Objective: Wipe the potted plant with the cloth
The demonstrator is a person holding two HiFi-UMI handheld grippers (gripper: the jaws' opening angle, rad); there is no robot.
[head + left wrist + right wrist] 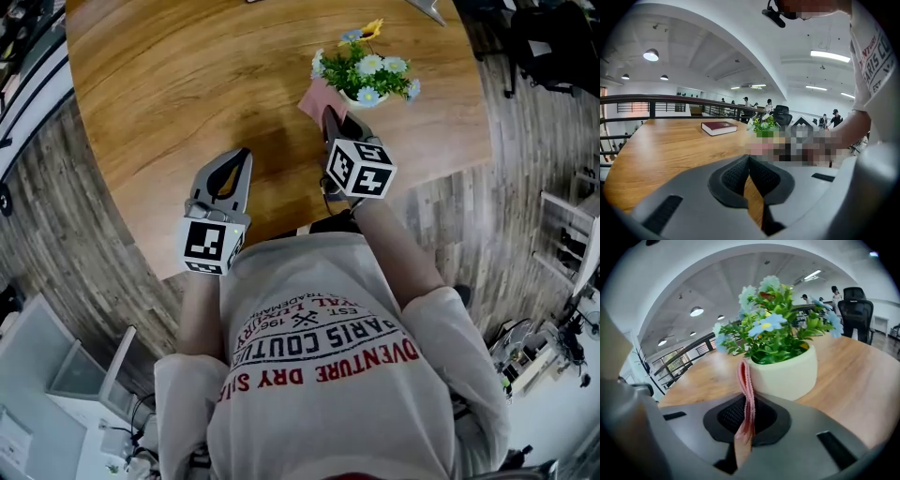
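Right gripper (328,114) (747,409): the jaws are closed on a folded pink cloth (319,97) (746,379). The cloth is clamped edge-on between the two dark pads. A short end hangs below the pads and a longer folded length stands up and forward past the jaw tips. The gripper points forward and down toward the table (178,75) (855,380).

Directly ahead of the right jaw tips stands the potted plant (367,75) (771,331). It has a cream pot (787,373), green leaves, and pale blue and white flowers. The pot sits upright on the table, slightly right of the jaw line. The upper fold of the cloth is just beside the left wall of the pot. Contact between the two cannot be confirmed.

Left gripper (242,157) (749,160): the jaws are fully closed, pad against pad, and nothing is held between them. It hovers over the near edge of the table, to the left of the right gripper and well apart from the plant. From the left gripper, the plant lies ahead and to the right.

Farther ahead of the left jaws, a dark red book (719,127) lies flat on the table and closed. It is to the left of the plant.

Beyond the plant, behind the far edge of the table, stands a black office chair (856,310).
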